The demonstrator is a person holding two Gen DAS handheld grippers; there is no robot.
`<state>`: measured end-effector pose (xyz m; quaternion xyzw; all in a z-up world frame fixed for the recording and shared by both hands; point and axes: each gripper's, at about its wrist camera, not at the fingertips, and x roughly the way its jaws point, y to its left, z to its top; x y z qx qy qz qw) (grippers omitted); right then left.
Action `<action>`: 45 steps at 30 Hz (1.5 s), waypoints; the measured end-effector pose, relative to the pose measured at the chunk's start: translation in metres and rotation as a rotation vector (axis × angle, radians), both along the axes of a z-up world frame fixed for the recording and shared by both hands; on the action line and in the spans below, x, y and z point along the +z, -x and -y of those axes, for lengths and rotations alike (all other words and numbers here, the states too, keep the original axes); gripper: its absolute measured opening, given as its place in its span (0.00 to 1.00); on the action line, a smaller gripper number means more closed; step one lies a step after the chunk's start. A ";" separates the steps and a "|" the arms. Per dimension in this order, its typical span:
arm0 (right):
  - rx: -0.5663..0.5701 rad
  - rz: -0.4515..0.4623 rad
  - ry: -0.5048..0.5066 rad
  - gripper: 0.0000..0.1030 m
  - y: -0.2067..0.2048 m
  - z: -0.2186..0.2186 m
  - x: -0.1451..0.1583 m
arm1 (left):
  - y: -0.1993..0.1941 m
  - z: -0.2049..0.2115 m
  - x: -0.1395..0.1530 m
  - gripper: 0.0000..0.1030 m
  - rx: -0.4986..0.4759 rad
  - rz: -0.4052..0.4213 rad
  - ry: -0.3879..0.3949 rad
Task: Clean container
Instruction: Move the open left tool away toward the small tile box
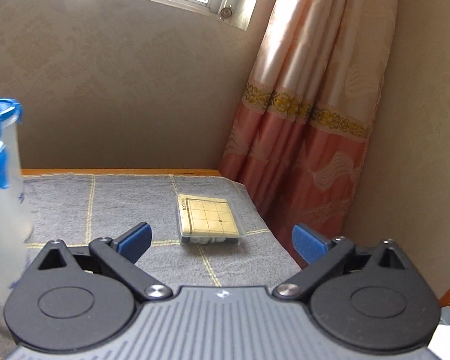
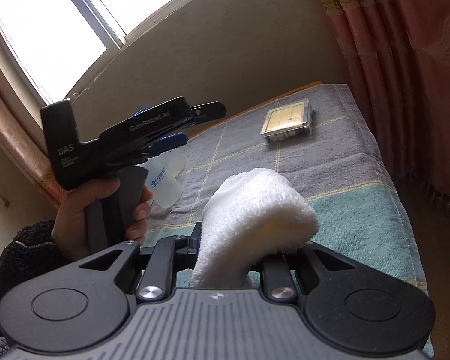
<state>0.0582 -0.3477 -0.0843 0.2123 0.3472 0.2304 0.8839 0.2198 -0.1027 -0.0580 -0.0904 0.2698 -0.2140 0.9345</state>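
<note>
Right gripper [image 2: 252, 249] nearest, jaws clamped on the white towel [image 2: 255, 219]. Left gripper [image 1: 222, 240] spread wide, nothing between its fingers; the blue-lidded container [image 1: 3, 186] stands on the grey cloth [image 1: 120, 207] at its nine o'clock, untouched.

Ahead of the hand-held gripper, a beige patterned wall [image 1: 111, 69] rises behind a wooden tabletop [image 1: 120, 171] covered by a grey checked cloth [image 1: 111, 210]. Daylight pours through a window [image 2: 45, 27] above. Pink curtains [image 1: 309, 126] with gold trim hang to the right.
</note>
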 end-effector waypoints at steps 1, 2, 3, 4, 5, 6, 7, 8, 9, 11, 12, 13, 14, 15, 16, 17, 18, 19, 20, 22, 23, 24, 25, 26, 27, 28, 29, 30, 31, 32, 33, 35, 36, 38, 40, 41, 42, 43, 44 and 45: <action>-0.003 0.000 -0.010 0.22 -0.001 0.002 -0.001 | -0.006 0.006 -0.003 0.97 0.001 -0.004 -0.018; -0.005 0.000 -0.018 0.22 -0.002 0.004 -0.003 | -0.013 0.013 -0.007 0.97 0.001 -0.007 -0.038; -0.006 -0.002 -0.025 0.22 -0.003 0.006 -0.004 | -0.019 0.021 -0.011 0.97 0.000 -0.010 -0.058; -0.007 -0.004 -0.031 0.22 -0.004 0.009 -0.006 | -0.025 0.027 -0.015 0.97 -0.002 -0.017 -0.074; -0.008 -0.006 -0.038 0.22 -0.005 0.012 -0.008 | -0.031 0.033 -0.018 0.97 -0.003 -0.025 -0.089; -0.011 -0.007 -0.042 0.22 -0.005 0.015 -0.009 | -0.036 0.039 -0.022 0.97 -0.004 -0.031 -0.100; -0.014 -0.008 -0.046 0.22 -0.006 0.018 -0.011 | -0.041 0.045 -0.025 0.97 -0.004 -0.037 -0.114; -0.018 -0.009 -0.051 0.22 -0.007 0.021 -0.012 | -0.046 0.052 -0.029 0.97 -0.006 -0.043 -0.133; -0.022 -0.010 -0.057 0.22 -0.009 0.024 -0.014 | -0.050 0.057 -0.032 0.97 -0.004 -0.046 -0.146; -0.030 -0.012 -0.069 0.22 -0.011 0.029 -0.017 | -0.058 0.068 -0.039 0.97 0.000 -0.053 -0.170; -0.032 -0.013 -0.075 0.22 -0.012 0.031 -0.018 | -0.061 0.072 -0.041 0.97 0.008 -0.055 -0.181; -0.033 -0.014 -0.081 0.22 -0.013 0.033 -0.020 | -0.065 0.076 -0.044 0.97 0.016 -0.057 -0.191; -0.034 -0.013 -0.085 0.22 -0.014 0.034 -0.021 | -0.068 0.080 -0.047 0.97 0.025 -0.059 -0.201; -0.034 -0.012 -0.089 0.22 -0.015 0.036 -0.022 | -0.072 0.083 -0.049 0.97 0.028 -0.058 -0.208; -0.034 -0.011 -0.094 0.22 -0.015 0.037 -0.022 | -0.076 0.087 -0.052 0.97 0.033 -0.059 -0.221; -0.034 -0.011 -0.099 0.22 -0.016 0.039 -0.023 | -0.078 0.089 -0.054 0.97 0.041 -0.060 -0.237; -0.036 -0.011 -0.101 0.22 -0.017 0.040 -0.024 | -0.081 0.091 -0.055 0.97 0.046 -0.059 -0.246; -0.038 -0.010 -0.103 0.22 -0.018 0.042 -0.024 | -0.083 0.093 -0.057 0.97 0.051 -0.058 -0.255; -0.039 -0.011 -0.106 0.22 -0.019 0.043 -0.025 | -0.085 0.093 -0.058 0.97 0.054 -0.053 -0.261; -0.039 -0.011 -0.114 0.22 -0.022 0.044 -0.027 | -0.089 0.095 -0.060 0.97 0.059 -0.045 -0.272; -0.039 -0.011 -0.118 0.22 -0.023 0.045 -0.027 | -0.091 0.097 -0.062 0.97 0.062 -0.040 -0.282; -0.037 -0.011 -0.121 0.22 -0.024 0.045 -0.028 | -0.093 0.099 -0.063 0.97 0.061 -0.036 -0.294; -0.036 -0.011 -0.123 0.22 -0.025 0.045 -0.029 | -0.095 0.101 -0.064 0.97 0.063 -0.031 -0.307; -0.036 -0.011 -0.125 0.22 -0.025 0.045 -0.029 | -0.097 0.103 -0.065 0.97 0.066 -0.026 -0.320; -0.035 -0.010 -0.127 0.22 -0.026 0.046 -0.030 | -0.100 0.104 -0.066 0.97 0.069 -0.025 -0.332; -0.033 -0.011 -0.130 0.22 -0.027 0.046 -0.031 | -0.103 0.106 -0.067 0.97 0.072 -0.025 -0.345; -0.034 -0.011 -0.133 0.22 -0.027 0.047 -0.032 | -0.105 0.108 -0.068 0.97 0.074 -0.024 -0.357; -0.034 -0.012 -0.134 0.22 -0.027 0.047 -0.032 | -0.108 0.109 -0.069 0.97 0.077 -0.024 -0.370; -0.033 -0.012 -0.134 0.22 -0.027 0.047 -0.032 | -0.110 0.110 -0.070 0.97 0.078 -0.032 -0.375; -0.033 -0.011 -0.137 0.22 -0.027 0.048 -0.033 | -0.113 0.111 -0.071 0.97 0.081 -0.040 -0.382; -0.033 -0.011 -0.139 0.22 -0.027 0.048 -0.033 | -0.117 0.114 -0.072 0.97 0.085 -0.048 -0.389; -0.035 -0.011 -0.142 0.22 -0.027 0.049 -0.033 | -0.118 0.114 -0.072 0.97 0.084 -0.045 -0.396; -0.036 -0.011 -0.142 0.22 -0.027 0.050 -0.034 | -0.118 0.115 -0.072 0.96 0.081 -0.046 -0.398; -0.041 -0.011 -0.144 0.22 -0.025 0.050 -0.033 | -0.118 0.116 -0.072 0.95 0.078 -0.046 -0.405; -0.043 -0.013 -0.147 0.22 -0.025 0.051 -0.034 | -0.119 0.116 -0.071 0.95 0.075 -0.051 -0.401; -0.044 -0.014 -0.147 0.22 -0.025 0.051 -0.034 | -0.119 0.116 -0.071 0.94 0.071 -0.054 -0.401; -0.044 -0.013 -0.147 0.22 -0.025 0.051 -0.034 | -0.119 0.115 -0.070 0.94 0.068 -0.056 -0.399; -0.043 -0.013 -0.147 0.22 -0.024 0.051 -0.033 | -0.119 0.114 -0.070 0.93 0.063 -0.057 -0.398; -0.044 -0.013 -0.147 0.22 -0.024 0.051 -0.033 | -0.120 0.113 -0.069 0.93 0.058 -0.059 -0.397; -0.046 -0.013 -0.147 0.22 -0.023 0.051 -0.033 | -0.120 0.112 -0.070 0.93 0.053 -0.061 -0.396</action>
